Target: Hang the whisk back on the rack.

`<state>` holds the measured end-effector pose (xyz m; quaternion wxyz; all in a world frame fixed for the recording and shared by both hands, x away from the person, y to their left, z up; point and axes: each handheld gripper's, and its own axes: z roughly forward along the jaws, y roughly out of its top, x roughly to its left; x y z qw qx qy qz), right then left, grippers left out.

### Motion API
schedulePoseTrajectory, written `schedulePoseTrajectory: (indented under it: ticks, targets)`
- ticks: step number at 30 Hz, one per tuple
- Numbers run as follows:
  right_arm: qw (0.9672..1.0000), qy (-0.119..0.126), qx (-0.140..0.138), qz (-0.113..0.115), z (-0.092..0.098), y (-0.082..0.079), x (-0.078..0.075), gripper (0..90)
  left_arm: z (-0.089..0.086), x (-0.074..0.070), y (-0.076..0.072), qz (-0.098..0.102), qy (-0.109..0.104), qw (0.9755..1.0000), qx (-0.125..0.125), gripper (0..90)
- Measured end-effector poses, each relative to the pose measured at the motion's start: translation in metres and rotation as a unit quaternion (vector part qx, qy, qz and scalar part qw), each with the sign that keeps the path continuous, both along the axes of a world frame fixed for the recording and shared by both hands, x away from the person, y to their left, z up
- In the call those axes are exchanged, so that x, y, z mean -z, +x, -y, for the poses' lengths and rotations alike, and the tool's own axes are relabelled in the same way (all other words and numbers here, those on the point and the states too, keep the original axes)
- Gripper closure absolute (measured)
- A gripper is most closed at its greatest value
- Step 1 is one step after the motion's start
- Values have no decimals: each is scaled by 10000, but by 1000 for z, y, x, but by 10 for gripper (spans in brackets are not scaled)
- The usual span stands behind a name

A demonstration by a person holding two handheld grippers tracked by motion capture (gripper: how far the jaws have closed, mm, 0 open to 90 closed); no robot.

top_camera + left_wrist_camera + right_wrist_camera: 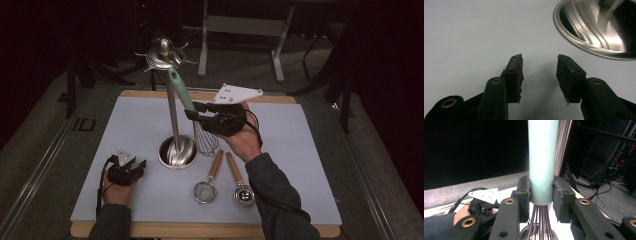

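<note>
while the pale mat (140,120) covered most of the wooden table (200,231), a tall steel utensil stand (172,115) rose from its round base (596,30) near the middle, hooks spread at the top. the right gripper (192,111) was clamped on the whisk (189,102), its two jaws pressing either side of the pale teal handle (542,162) just above the wires, so the whisk hung tilted in the air beside the stand's pole, wire end down near the base. the left gripper (539,71) rested low on the mat, left of the base, jaws apart with nothing between them. nearer the front edge lay a small strainer (206,190) and a scoop (243,192), wooden handles angled close together.
</note>
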<state>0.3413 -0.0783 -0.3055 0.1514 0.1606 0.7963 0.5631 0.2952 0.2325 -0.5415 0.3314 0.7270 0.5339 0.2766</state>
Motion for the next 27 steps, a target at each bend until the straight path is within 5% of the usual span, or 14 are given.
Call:
schedulePoseTrajectory:
  ticks: [14,27]
  targets:
    - [9987,-385,344,32,-28,7,1,688,0,0,0,-25,17,10000,13,564]
    - [9991,-334,244,2,-32,6,-1,628,0,0,0,-23,11,10000,0,564]
